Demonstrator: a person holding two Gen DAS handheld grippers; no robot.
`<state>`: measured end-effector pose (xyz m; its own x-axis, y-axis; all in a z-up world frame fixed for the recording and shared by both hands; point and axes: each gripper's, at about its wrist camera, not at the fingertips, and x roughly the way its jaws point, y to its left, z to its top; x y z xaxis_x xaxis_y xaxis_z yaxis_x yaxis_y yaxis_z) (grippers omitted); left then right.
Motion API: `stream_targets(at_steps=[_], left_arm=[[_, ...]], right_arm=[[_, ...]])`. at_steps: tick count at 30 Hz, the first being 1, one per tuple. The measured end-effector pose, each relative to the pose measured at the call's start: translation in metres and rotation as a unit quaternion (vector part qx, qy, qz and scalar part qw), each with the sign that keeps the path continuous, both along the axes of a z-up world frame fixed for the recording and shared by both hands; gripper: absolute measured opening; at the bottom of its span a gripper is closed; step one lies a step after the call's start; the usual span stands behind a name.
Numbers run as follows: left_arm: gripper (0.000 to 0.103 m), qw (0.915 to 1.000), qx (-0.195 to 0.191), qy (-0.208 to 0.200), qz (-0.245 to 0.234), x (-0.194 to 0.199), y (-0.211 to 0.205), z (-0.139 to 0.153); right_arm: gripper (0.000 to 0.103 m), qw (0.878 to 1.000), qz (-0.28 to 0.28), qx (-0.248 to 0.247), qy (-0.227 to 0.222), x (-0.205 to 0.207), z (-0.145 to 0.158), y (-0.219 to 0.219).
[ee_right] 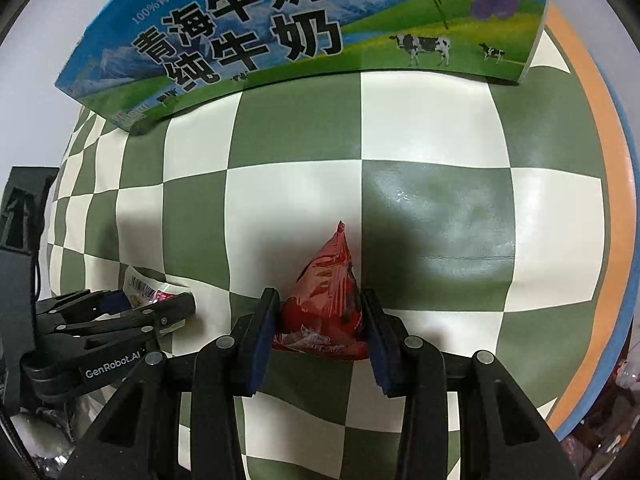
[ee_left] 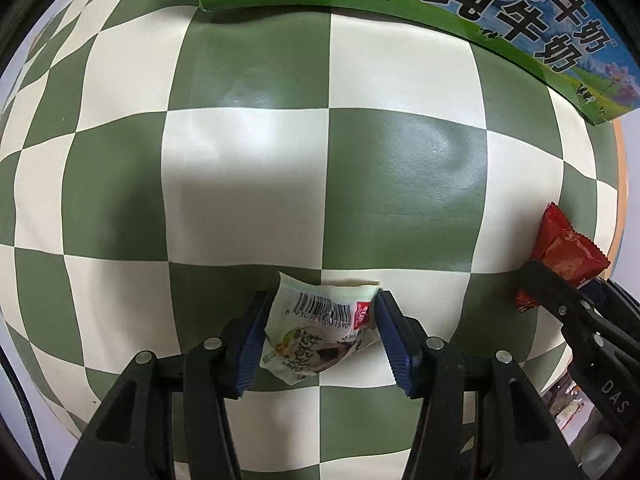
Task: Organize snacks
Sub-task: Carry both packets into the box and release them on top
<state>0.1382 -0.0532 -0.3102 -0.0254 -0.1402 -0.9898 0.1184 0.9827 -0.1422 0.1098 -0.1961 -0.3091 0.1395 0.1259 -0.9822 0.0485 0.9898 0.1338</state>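
Black linkage bars and blue pads nearest the lens, filling the 6 o'clock edge of both wrist views. Left gripper clenched on a pale snack packet, pads pressing its two sides, barcode face up, long axis running roughly 12 to 6 between the jaws and slightly tilted toward 11. Right gripper clenched likewise on a red snack packet, crumpled into a peak pointing to 12, wide end down at 6 between the pads.

Both packets low over the green and cream checked counter; cannot tell whether either has lifted clear of it. Both grippers pointing nearly straight down.

Milk carton box standing at 12 o'clock in each view, well apart from both packets, printed side facing the cameras, open top not visible. Seen from the left wrist, box spread from 12 toward 2, red packet and right gripper out at 3 to 4. Seen from the right wrist, box spread from 10 to 1, left gripper and pale packet at 8.

Judged as the deciding relation: box straight ahead at 12 of both sets of jaws, the two hands side by side and near each other, neither clearly nearer. Likely next: raise both, carry toward 12, with care not to collide at the box if that is where the snacks go.
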Motion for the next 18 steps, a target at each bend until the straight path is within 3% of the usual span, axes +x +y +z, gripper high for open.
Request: stream_targets(at_steps=[7,12,18], left_arm=[[0.051,0.9998,-0.021,-0.008,0.000,-0.008,-0.001,0.018],[0.051,0.9977,-0.057,-0.036,0.000,0.000,-0.006,0.065],[0.051,0.9896,-0.115,-0.086,-0.003,0.029,-0.018,0.143]], right_arm=[[0.043,1.000,0.000,0.004,-0.014,-0.009,0.025,-0.014],[0.043,0.999,0.005,0.021,-0.040,-0.008,0.059,-0.017],[0.043,0.994,0.007,0.044,-0.095,0.007,0.120,-0.024]])
